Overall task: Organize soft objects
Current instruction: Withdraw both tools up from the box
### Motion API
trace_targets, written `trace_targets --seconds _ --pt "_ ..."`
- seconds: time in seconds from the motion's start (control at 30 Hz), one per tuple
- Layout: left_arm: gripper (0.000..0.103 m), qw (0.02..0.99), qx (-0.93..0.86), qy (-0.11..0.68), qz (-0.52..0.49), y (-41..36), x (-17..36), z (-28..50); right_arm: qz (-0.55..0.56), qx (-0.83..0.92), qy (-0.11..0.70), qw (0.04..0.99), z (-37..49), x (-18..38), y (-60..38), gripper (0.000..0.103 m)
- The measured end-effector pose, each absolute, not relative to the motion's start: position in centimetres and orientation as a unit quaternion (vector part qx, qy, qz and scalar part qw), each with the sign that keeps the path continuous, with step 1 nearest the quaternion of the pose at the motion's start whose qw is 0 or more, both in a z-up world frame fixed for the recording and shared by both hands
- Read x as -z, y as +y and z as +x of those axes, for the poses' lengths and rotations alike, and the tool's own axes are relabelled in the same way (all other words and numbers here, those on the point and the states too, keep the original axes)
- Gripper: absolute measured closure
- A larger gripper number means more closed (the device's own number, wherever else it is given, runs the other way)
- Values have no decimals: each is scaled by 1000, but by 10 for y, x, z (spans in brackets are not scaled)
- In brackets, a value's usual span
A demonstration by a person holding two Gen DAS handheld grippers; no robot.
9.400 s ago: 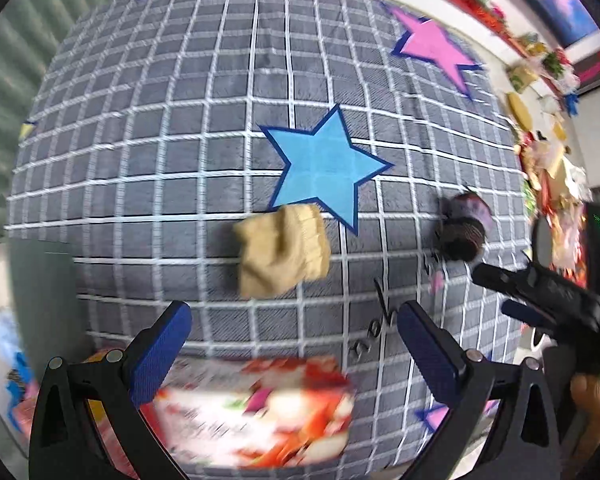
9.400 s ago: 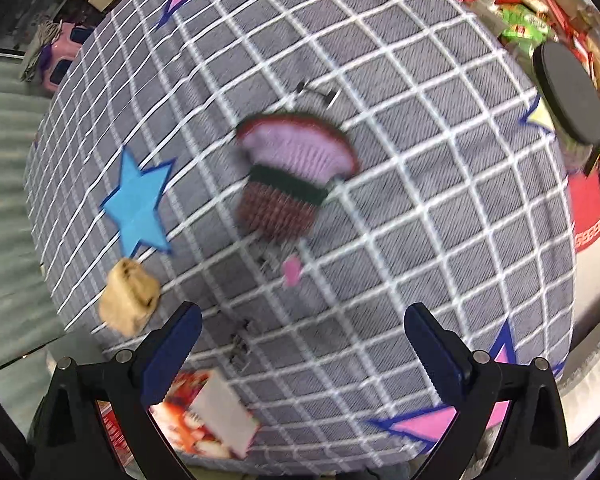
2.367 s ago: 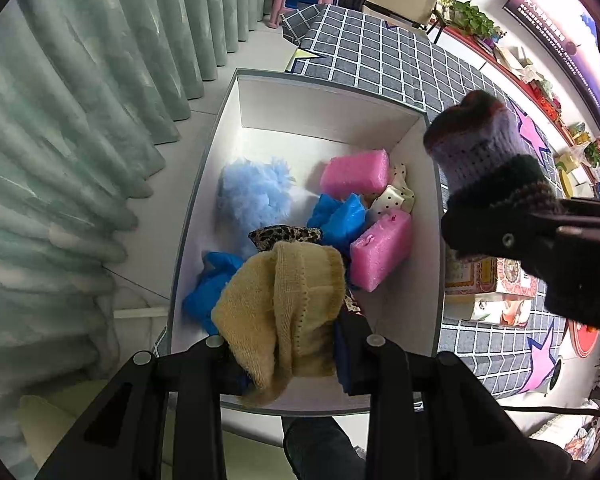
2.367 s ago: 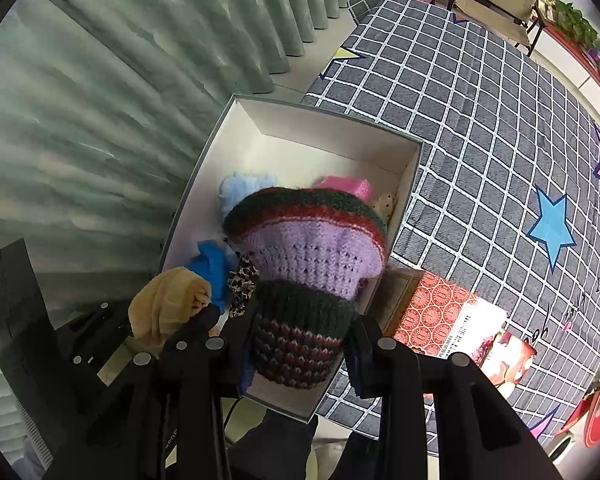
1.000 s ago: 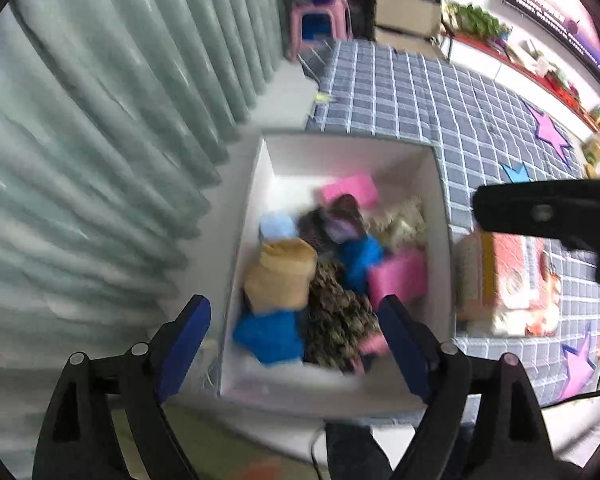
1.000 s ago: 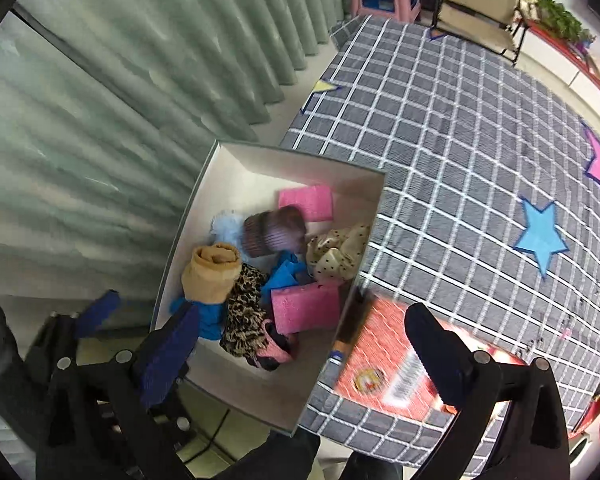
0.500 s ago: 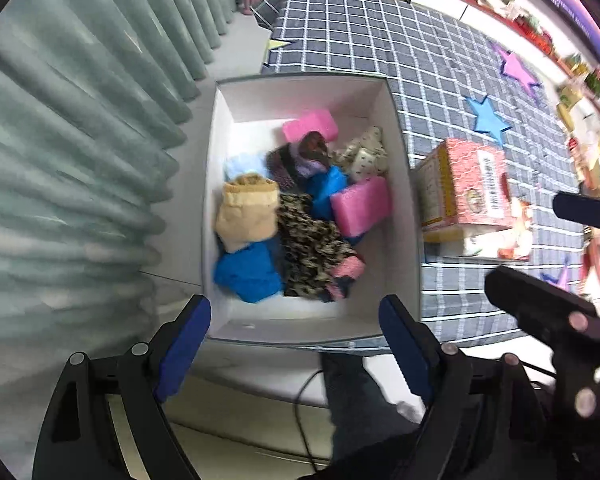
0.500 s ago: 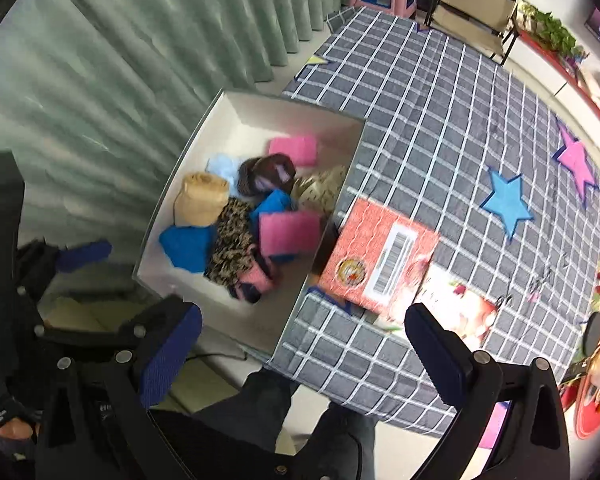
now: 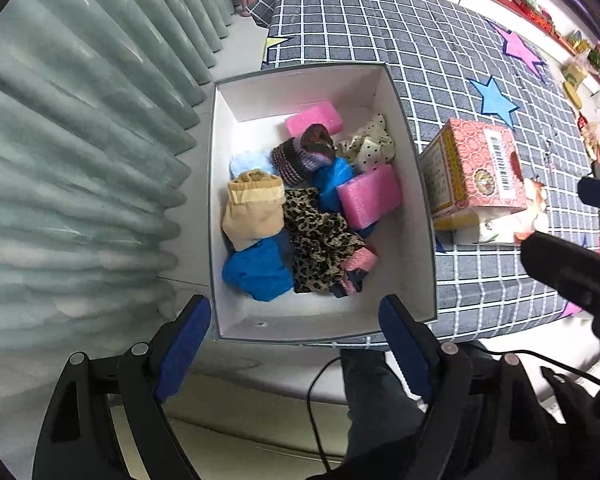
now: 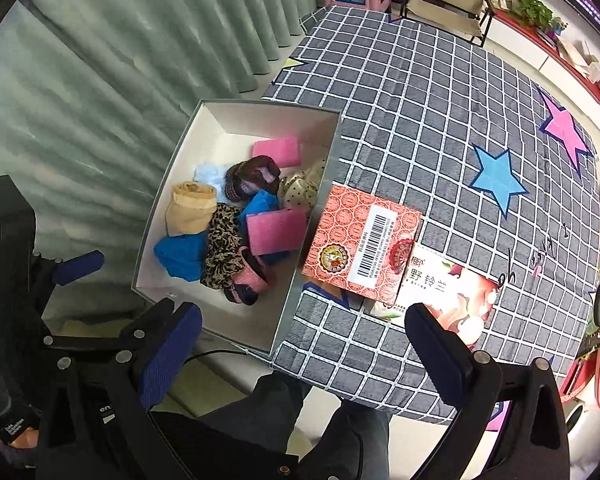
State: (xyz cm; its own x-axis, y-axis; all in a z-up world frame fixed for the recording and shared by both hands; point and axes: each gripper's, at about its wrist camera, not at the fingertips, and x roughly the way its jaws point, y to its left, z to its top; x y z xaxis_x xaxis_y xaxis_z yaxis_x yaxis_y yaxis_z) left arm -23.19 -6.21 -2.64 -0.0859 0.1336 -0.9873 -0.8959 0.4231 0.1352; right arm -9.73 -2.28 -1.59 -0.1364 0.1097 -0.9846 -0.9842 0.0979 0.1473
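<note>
Hovering above the near edge of the white box, the left gripper has its jaws spread wide and holds nothing; the right gripper is equally wide apart and empty, above the checked tablecloth. Part of the light blue fluffy piece is hidden under the tan knitted hat and the purple-and-maroon knitted hat. Inside the box also lie two pink sponges, a leopard-print cloth, a bright blue cloth and a polka-dot cloth. A red carton stands just beside the box.
</note>
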Motion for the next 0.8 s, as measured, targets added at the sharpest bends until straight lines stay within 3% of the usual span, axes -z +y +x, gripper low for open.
trace_targets --seconds 0.67,0.8 --pt "15 579 -438 600 -335 -58 34 -242 -405 -546 535 502 -104 18 -22 1" --pt "15 611 -432 558 -358 -57 23 -246 -405 -546 533 503 -104 19 -20 1"
